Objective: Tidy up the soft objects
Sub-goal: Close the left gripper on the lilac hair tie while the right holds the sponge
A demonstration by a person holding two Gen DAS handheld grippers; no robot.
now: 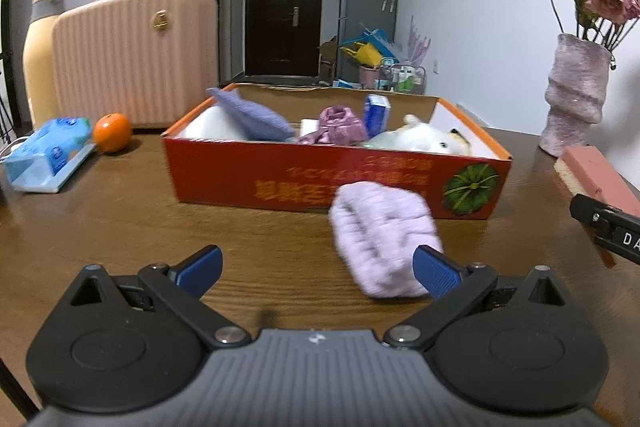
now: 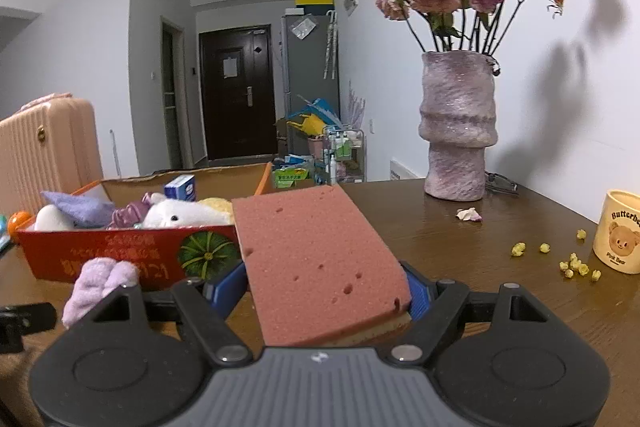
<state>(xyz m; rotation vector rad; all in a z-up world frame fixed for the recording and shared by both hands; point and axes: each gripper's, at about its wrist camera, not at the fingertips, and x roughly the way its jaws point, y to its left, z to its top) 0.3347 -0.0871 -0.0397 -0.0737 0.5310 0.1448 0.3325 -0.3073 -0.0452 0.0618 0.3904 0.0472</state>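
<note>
A lilac fuzzy sock lies on the wooden table just in front of a red cardboard box. My left gripper is open wide; the sock lies by its right fingertip and nothing is between the jaws. The box holds a purple cloth, a mauve bundle, a white plush toy and a blue carton. My right gripper is shut on a pink sponge with a yellow underside, held above the table to the right of the box. The sock shows at lower left there.
A pink suitcase, a cream bottle, an orange and a blue tissue pack stand left of the box. A lilac vase of dried roses, a bear cup and yellow crumbs are on the right.
</note>
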